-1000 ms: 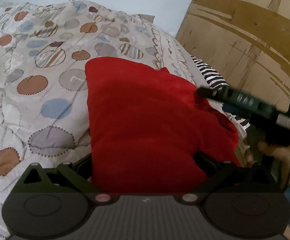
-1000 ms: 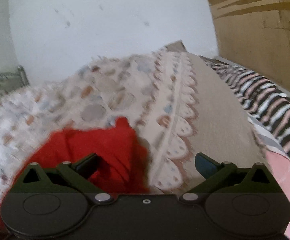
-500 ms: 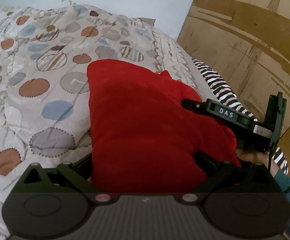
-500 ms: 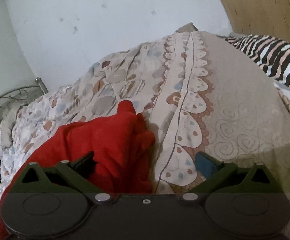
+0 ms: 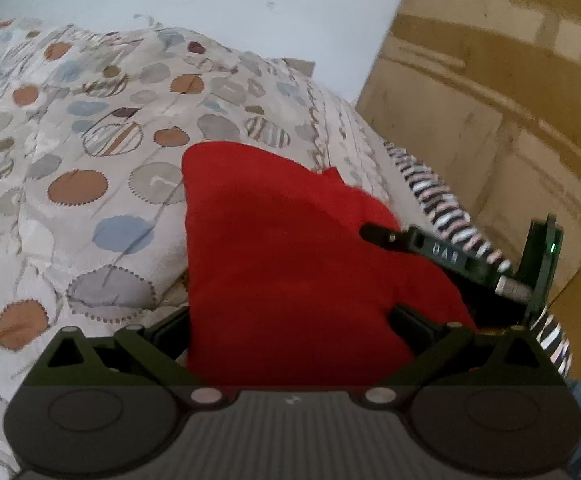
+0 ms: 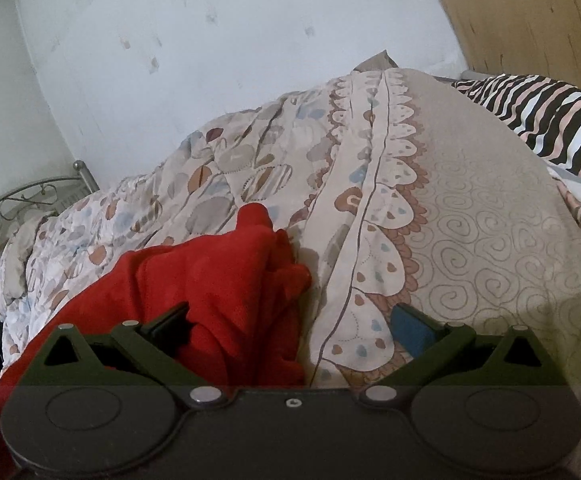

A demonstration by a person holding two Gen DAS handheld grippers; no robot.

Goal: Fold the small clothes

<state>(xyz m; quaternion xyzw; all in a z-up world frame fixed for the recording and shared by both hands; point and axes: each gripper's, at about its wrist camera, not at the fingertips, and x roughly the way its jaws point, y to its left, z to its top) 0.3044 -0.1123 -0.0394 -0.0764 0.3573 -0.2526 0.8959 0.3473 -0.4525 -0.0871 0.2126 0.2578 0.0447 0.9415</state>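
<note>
Red garment (image 5: 290, 264) on patterned bedspread (image 5: 90, 184), between spread left tongs (image 5: 290, 332)

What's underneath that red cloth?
The red cloth lies on a patterned bedspread with coloured circles. Whatever is directly beneath the cloth is covered.

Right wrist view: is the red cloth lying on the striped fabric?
No, the red cloth lies on the dotted bedspread, while the striped fabric sits far off at the right edge.
</note>
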